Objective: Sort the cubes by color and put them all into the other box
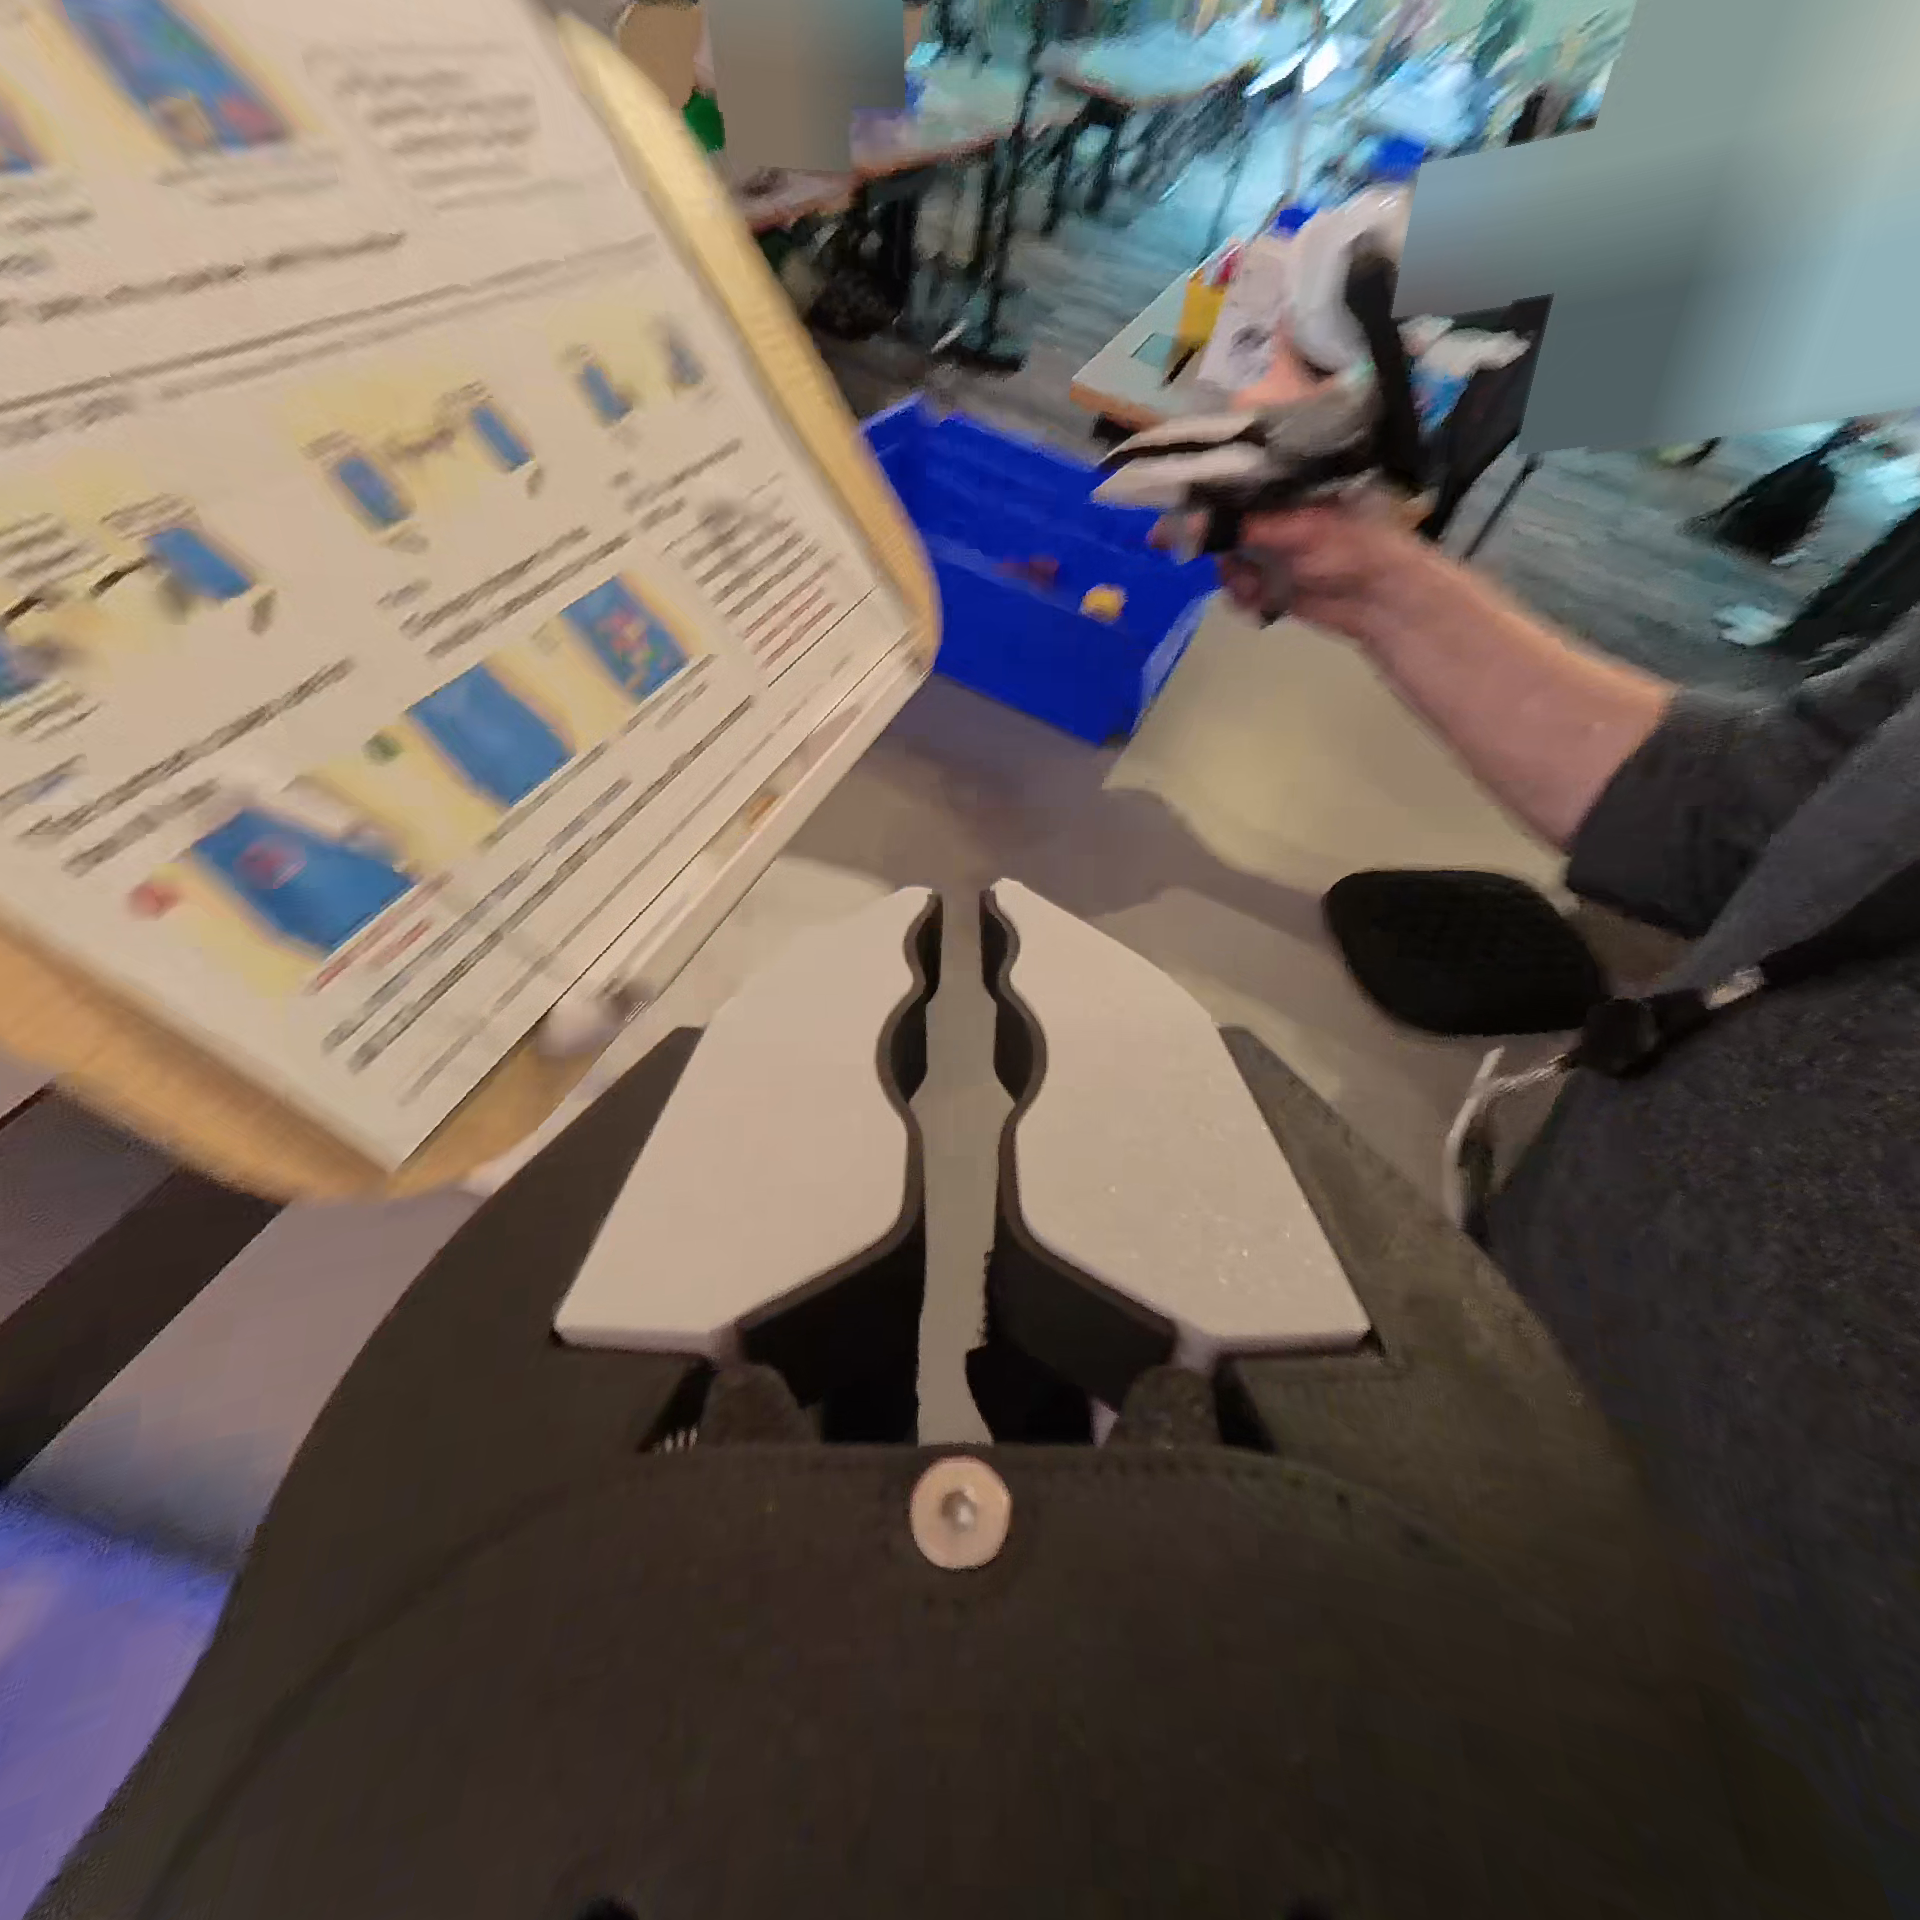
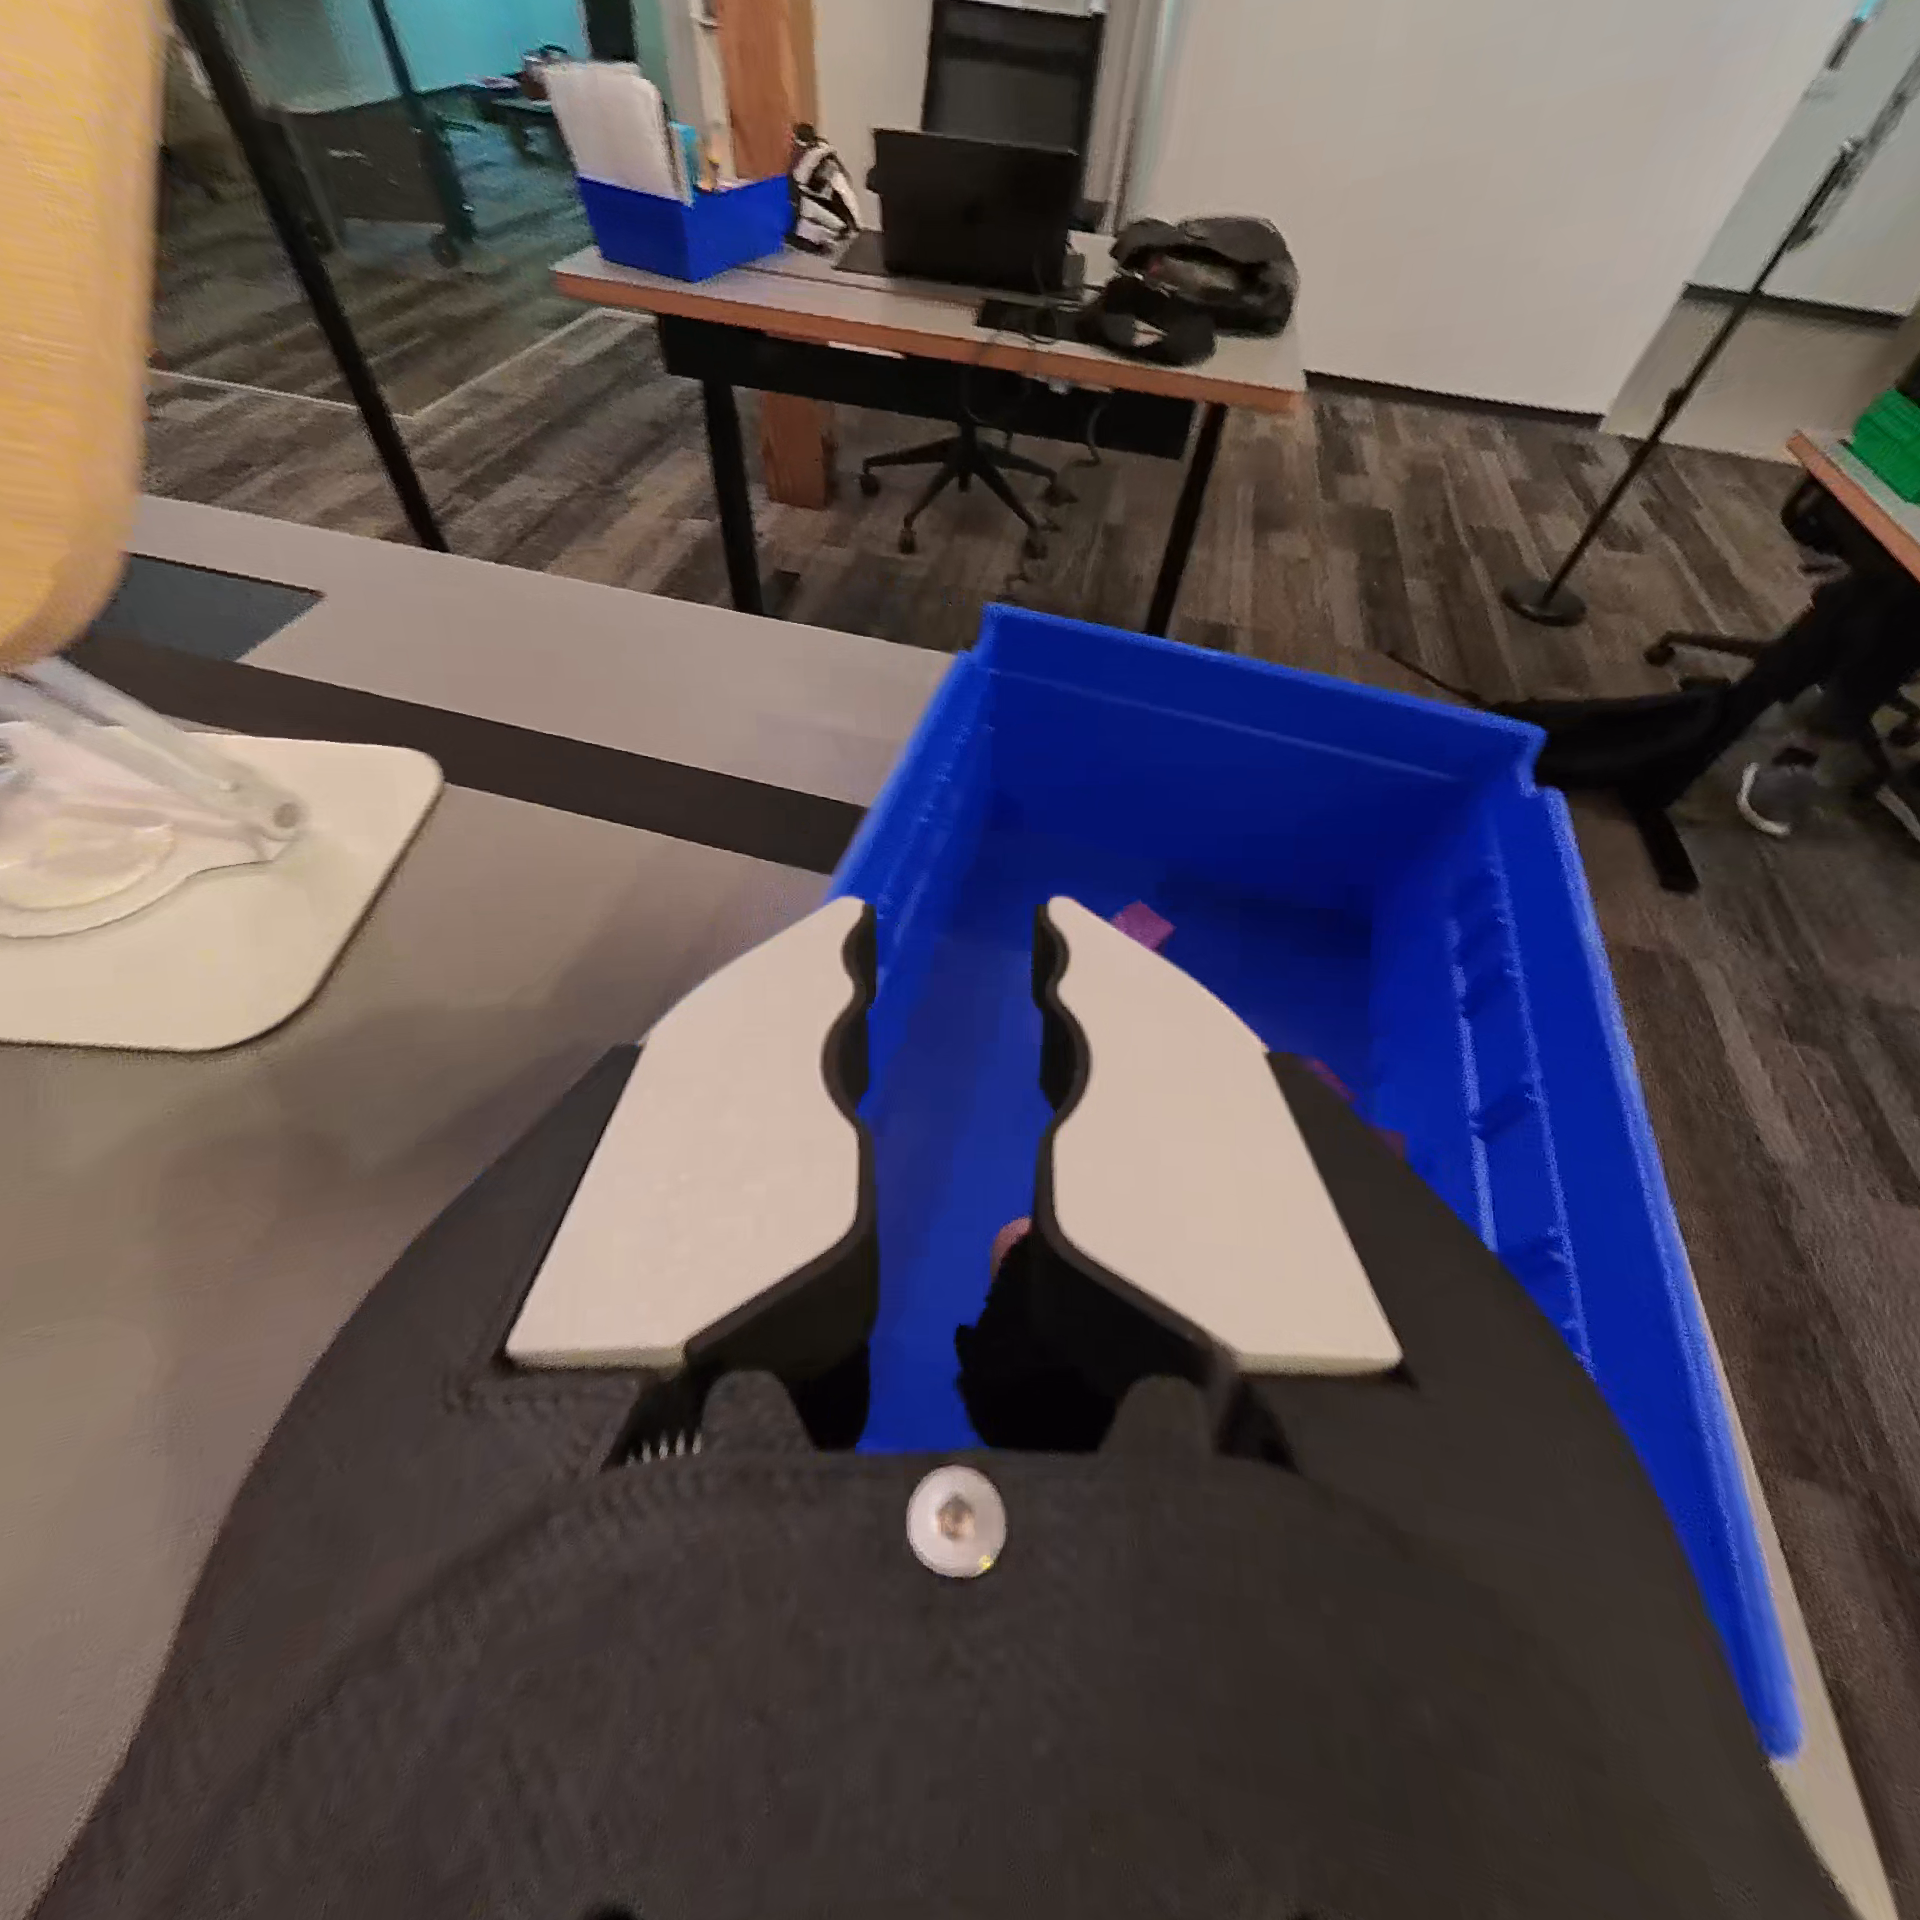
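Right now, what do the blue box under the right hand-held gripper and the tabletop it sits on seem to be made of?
The deep blue open-topped box looks like rigid moulded plastic: uniform saturated colour, thin walls with ribbed slots, a faint sheen. The flat grey tabletop looks like smooth matte laminate, probably over board, judging by its even colour and soft reflection; the core is not visible.

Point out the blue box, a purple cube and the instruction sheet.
blue box [image 2: 1247, 748]: right wrist view, inner face of far wall.
purple cube [image 2: 1148, 923]: right wrist view, top face, beside the right fingertip.
instruction sheet [image 1: 364, 520]: left wrist view, middle of the printed page.
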A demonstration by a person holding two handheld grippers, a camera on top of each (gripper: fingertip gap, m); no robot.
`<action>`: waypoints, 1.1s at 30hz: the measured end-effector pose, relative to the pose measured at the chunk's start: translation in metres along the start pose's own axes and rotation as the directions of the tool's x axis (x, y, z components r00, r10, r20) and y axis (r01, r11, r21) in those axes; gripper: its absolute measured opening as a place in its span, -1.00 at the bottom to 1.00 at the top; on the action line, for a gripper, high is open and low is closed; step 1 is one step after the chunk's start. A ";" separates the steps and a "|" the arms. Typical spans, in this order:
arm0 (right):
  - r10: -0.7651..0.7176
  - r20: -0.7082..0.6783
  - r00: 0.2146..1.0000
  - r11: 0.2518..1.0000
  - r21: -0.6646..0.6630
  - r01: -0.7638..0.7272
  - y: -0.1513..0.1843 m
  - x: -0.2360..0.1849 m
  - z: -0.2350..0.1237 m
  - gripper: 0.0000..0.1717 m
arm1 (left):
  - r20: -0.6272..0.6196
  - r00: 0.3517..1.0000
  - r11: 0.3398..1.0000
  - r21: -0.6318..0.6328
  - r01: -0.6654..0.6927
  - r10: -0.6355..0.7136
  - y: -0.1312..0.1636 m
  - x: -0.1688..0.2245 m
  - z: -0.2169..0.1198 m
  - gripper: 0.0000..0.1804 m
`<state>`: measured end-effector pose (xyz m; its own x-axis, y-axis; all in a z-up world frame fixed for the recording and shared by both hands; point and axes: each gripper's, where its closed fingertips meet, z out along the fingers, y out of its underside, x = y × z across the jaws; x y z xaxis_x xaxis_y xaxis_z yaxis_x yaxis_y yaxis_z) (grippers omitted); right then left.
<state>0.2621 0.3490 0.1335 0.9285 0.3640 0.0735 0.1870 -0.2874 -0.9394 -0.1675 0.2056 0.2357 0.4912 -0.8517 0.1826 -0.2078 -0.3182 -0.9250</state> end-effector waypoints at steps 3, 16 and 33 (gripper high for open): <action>-0.037 0.053 0.998 0.999 0.025 0.036 -0.011 -0.027 -0.006 -0.69 | 0.149 0.989 0.992 -0.128 -0.004 0.024 0.028 -0.034 -0.027 -0.85; -0.074 0.256 0.964 0.994 0.100 0.050 -0.039 -0.110 -0.008 -0.73 | 0.323 0.936 0.744 -0.658 0.115 0.141 0.172 -0.141 -0.119 -0.63; -0.080 0.309 0.948 0.996 0.071 0.061 -0.023 -0.129 -0.006 -0.73 | 0.172 0.954 0.363 -0.929 0.074 0.246 0.249 -0.181 -0.144 -0.53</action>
<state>0.1397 0.3033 0.1479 0.7660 0.6415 0.0415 0.2201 -0.2010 -0.9546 -0.4300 0.2206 0.0198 0.5632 -0.8188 -0.1113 -0.8247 -0.5655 -0.0125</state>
